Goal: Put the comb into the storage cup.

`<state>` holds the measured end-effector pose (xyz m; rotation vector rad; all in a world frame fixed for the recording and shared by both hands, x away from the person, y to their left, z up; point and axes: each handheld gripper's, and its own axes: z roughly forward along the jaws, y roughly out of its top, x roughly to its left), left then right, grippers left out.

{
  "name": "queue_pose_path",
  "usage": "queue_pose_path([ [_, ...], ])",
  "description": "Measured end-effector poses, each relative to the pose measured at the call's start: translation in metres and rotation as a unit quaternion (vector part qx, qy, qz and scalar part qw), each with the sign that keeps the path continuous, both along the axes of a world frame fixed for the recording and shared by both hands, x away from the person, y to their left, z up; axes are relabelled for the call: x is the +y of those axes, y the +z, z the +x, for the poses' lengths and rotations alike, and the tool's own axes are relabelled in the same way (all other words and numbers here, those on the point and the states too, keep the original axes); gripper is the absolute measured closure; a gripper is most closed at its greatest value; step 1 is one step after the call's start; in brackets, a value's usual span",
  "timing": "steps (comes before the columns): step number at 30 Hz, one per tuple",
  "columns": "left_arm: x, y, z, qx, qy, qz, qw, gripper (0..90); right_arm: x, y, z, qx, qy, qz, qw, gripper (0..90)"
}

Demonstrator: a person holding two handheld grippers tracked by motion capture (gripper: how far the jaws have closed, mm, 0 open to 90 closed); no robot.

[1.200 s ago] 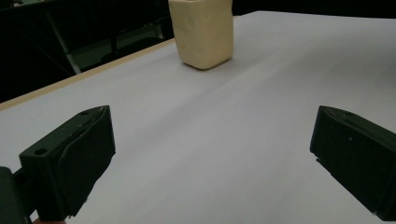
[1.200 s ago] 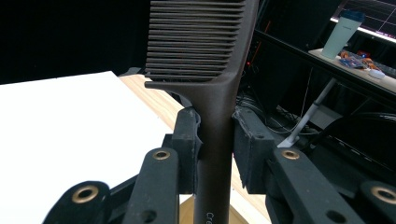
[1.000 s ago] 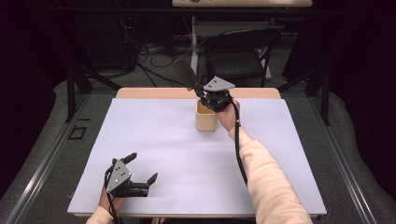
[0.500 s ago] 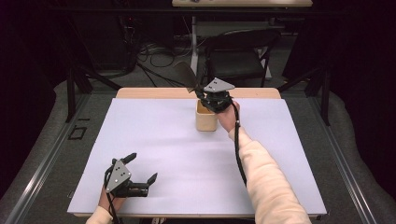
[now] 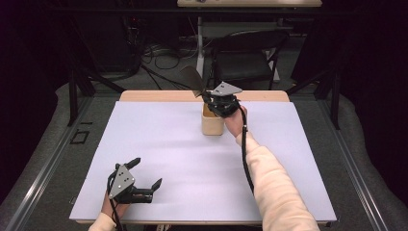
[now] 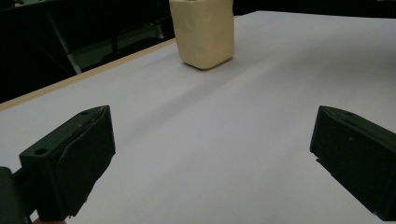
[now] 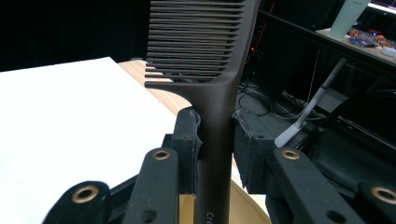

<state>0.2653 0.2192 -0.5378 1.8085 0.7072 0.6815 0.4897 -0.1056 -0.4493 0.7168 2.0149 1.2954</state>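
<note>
My right gripper (image 5: pixel 209 97) hovers over a cream cup (image 5: pixel 212 123) at the far middle of the table. It is shut on the handle of a dark wide-tooth comb (image 5: pixel 193 80), whose toothed head points up and to the left. In the right gripper view the pads (image 7: pixel 189 140) press on both sides of the comb (image 7: pixel 219 116), and the cup's rim (image 7: pixel 250 205) lies just below. My left gripper (image 5: pixel 148 172) rests near the front left edge, open with nothing between its jaws. In the left gripper view the cup (image 6: pixel 203 32) stands far ahead of the left gripper (image 6: pixel 210 154).
A white sheet (image 5: pixel 168 144) covers the wooden table (image 5: pixel 159 95). A dark folding chair (image 5: pixel 245 60), stands and cables sit on the floor behind the far edge. The right forearm in a light sleeve (image 5: pixel 274 192) crosses the table's right front.
</note>
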Motion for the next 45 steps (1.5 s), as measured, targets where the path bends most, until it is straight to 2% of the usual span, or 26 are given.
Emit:
queue_pose_path([
  [45, 0.000, 0.000, 0.000, 0.000, 0.000, 0.001, 1.0000, 0.1, -0.004, -0.011, 0.004, 0.032, 0.002, -0.021, 0.9993, 71.6],
])
